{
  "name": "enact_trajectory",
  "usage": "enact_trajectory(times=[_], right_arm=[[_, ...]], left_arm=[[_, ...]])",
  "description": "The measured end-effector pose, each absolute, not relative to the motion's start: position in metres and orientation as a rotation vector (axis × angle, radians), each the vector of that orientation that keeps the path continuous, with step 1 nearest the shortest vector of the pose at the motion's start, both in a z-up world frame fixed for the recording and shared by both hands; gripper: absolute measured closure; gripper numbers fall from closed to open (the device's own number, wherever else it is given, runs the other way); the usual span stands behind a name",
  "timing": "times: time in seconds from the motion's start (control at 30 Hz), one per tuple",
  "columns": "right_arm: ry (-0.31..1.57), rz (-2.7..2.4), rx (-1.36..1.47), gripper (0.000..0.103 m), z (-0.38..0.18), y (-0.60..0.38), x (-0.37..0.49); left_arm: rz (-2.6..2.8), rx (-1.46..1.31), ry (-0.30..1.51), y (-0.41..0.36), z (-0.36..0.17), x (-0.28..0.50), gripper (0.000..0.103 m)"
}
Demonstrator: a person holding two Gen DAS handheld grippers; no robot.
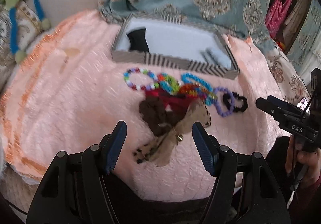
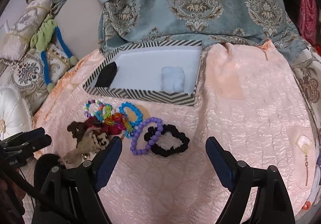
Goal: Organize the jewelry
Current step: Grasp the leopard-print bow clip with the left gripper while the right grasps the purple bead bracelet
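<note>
A heap of jewelry lies on a pink quilted cloth (image 1: 80,107) (image 2: 250,115) in front of a striped box (image 1: 170,63) (image 2: 140,94). It holds a multicolour bead bracelet (image 1: 128,81) (image 2: 88,107), a blue one (image 1: 192,77) (image 2: 122,107), a purple one (image 1: 225,114) (image 2: 133,140), a black scrunchie (image 1: 240,106) (image 2: 180,146), a brown scrunchie (image 1: 152,111) (image 2: 75,127) and a beige spotted bow (image 1: 166,143) (image 2: 86,143). My left gripper (image 1: 159,126) is open, its fingers on either side of the bow and apart from it. My right gripper (image 2: 164,140) is open just short of the black scrunchie.
Inside the white-lined box lie a black piece (image 1: 138,41) (image 2: 106,77) and a pale blue fuzzy item (image 2: 172,79). A patterned blue-grey fabric (image 2: 190,3) rises behind the box. A green and blue cord (image 2: 46,43) lies at the left. A hand (image 1: 305,161) shows at the right edge.
</note>
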State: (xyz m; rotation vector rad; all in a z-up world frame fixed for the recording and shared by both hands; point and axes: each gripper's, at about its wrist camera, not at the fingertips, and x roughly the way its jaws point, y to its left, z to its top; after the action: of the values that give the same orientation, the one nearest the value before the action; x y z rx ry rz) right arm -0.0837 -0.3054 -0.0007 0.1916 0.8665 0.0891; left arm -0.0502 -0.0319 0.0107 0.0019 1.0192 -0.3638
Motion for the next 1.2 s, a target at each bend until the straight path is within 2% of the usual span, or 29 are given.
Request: enact_trajectory(times=[0.13, 0.3, 0.33, 0.37, 0.5, 0.8, 0.83, 0.87, 0.9, 0.93, 1.0, 1.2], right_arm=[[0.918, 0.11, 0.183, 0.043, -0.015, -0.303, -0.077], [0.922, 0.148, 0.132, 0.048, -0.019, -0.292, -0.062], [0.917, 0.157, 0.119, 0.049, -0.018, -0.291, -0.057], [0.913, 0.169, 0.103, 0.049, -0.017, -0.288, -0.05], [0.949, 0.199, 0.037, 0.06, -0.025, -0.281, -0.017], [1.083, 0.256, -0.044, 0.061, -0.057, -0.278, 0.023], [1.087, 0.261, -0.046, 0.06, -0.061, -0.279, 0.025], [1.082, 0.262, -0.051, 0.062, -0.063, -0.279, 0.025], [1.073, 0.264, -0.058, 0.068, -0.063, -0.278, 0.024], [1.064, 0.268, -0.061, 0.083, -0.063, -0.278, 0.024], [1.057, 0.277, -0.036, 0.093, -0.061, -0.279, 0.023], [1.001, 0.314, 0.099, 0.094, -0.038, -0.289, 0.011]], left_arm=[[-0.346, -0.048, 1.049, -0.033, -0.003, -0.035, 0.035], [-0.331, -0.087, 1.059, -0.03, -0.008, -0.013, 0.03], [-0.33, -0.089, 1.062, -0.03, -0.01, -0.008, 0.023], [-0.332, -0.096, 1.067, -0.03, -0.012, -0.004, 0.021], [-0.323, -0.104, 1.097, -0.029, -0.024, 0.012, 0.021], [-0.416, -0.11, 1.164, -0.037, -0.049, 0.026, 0.021], [-0.424, -0.109, 1.157, -0.038, -0.049, 0.027, 0.029], [-0.435, -0.099, 1.151, -0.04, -0.05, 0.028, 0.052], [-0.436, -0.081, 1.154, -0.043, -0.051, 0.028, 0.064], [-0.428, -0.064, 1.155, -0.045, -0.051, 0.027, 0.077], [-0.437, -0.075, 1.145, -0.043, -0.048, 0.025, 0.081], [-0.455, -0.12, 1.094, -0.03, -0.025, 0.013, 0.086]])
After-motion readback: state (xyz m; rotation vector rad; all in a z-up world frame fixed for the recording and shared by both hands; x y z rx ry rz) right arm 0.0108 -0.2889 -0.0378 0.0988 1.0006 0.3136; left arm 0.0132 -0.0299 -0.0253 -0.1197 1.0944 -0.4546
